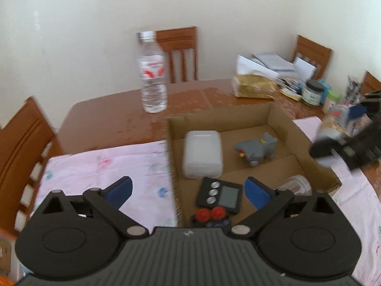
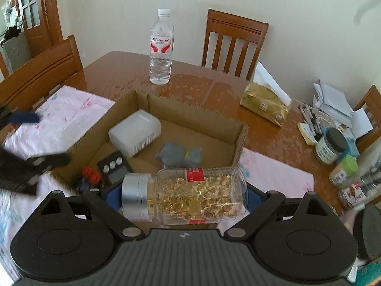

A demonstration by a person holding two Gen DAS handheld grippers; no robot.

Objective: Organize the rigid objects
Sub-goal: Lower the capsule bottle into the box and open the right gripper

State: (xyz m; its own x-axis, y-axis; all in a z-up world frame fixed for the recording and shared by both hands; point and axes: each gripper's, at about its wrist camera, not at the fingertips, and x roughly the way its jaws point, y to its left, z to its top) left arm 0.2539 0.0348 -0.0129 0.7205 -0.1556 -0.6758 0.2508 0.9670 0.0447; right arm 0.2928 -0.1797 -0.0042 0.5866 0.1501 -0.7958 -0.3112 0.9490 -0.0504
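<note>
An open cardboard box (image 1: 281, 121) (image 2: 190, 112) sits on a pink cloth. Inside lie a white plastic container (image 1: 202, 152) (image 2: 135, 133), a grey toy animal (image 1: 257, 149) (image 2: 178, 156), a black timer (image 1: 220, 194) (image 2: 114, 166) and a red-knobbed toy (image 1: 210, 214) (image 2: 91, 175). My left gripper (image 1: 188, 186) hangs open over the box's near left wall, nothing between its blue pads. My right gripper (image 2: 183, 195) is shut on a clear bottle of golden capsules (image 2: 202, 195), held sideways with its silver cap to the left, at the box's near right edge. In the left wrist view that bottle (image 1: 333, 121) appears blurred at the far right.
A water bottle (image 1: 153, 76) (image 2: 160, 47) stands on the wooden table behind the box. A gold tissue pack (image 2: 264, 106), jars (image 2: 332, 146), pens and papers crowd the right side. Wooden chairs (image 2: 234, 40) surround the table. The pink cloth (image 1: 107, 166) lies left of the box.
</note>
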